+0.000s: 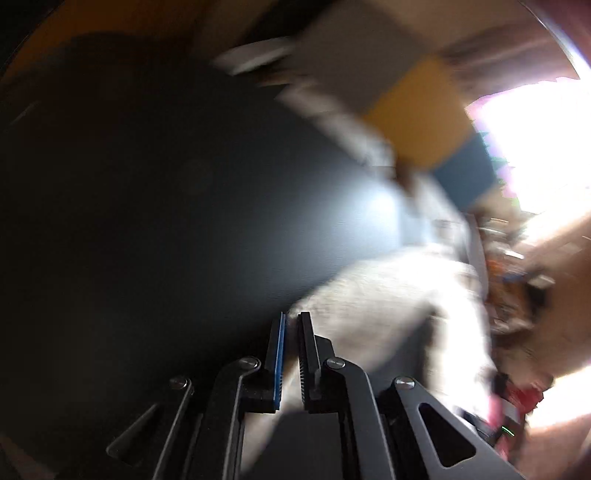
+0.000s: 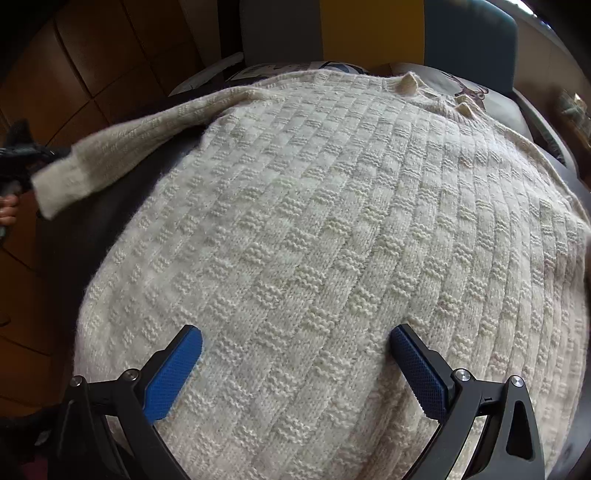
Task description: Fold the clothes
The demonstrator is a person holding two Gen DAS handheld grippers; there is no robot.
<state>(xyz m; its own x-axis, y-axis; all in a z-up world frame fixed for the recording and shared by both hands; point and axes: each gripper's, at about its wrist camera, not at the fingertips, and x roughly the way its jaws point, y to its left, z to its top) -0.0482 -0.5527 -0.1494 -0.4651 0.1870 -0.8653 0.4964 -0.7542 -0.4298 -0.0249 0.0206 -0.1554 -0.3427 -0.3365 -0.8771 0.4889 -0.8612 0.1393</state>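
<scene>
A cream knitted sweater (image 2: pixel 332 221) lies flat on a dark table (image 2: pixel 122 192), collar at the far side. My right gripper (image 2: pixel 295 336) hovers open over its lower body, blue pads (image 2: pixel 177 365) spread wide and holding nothing. The left sleeve (image 2: pixel 122 140) stretches out to the left, its cuff raised off the table. My left gripper (image 2: pixel 18 158) holds that cuff at the view's left edge. The left wrist view is motion-blurred: the left gripper (image 1: pixel 293 317) is shut on pale knit fabric (image 1: pixel 388 295) that runs between its fingers.
A chair back with grey (image 2: pixel 277 33), yellow (image 2: pixel 369 29) and blue (image 2: pixel 469 37) panels stands behind the table. Printed cushions (image 2: pixel 461 85) lie under the collar. Brown wooden flooring (image 2: pixel 74 74) shows at the left. A person's fingers (image 2: pixel 7 210) grip the left tool.
</scene>
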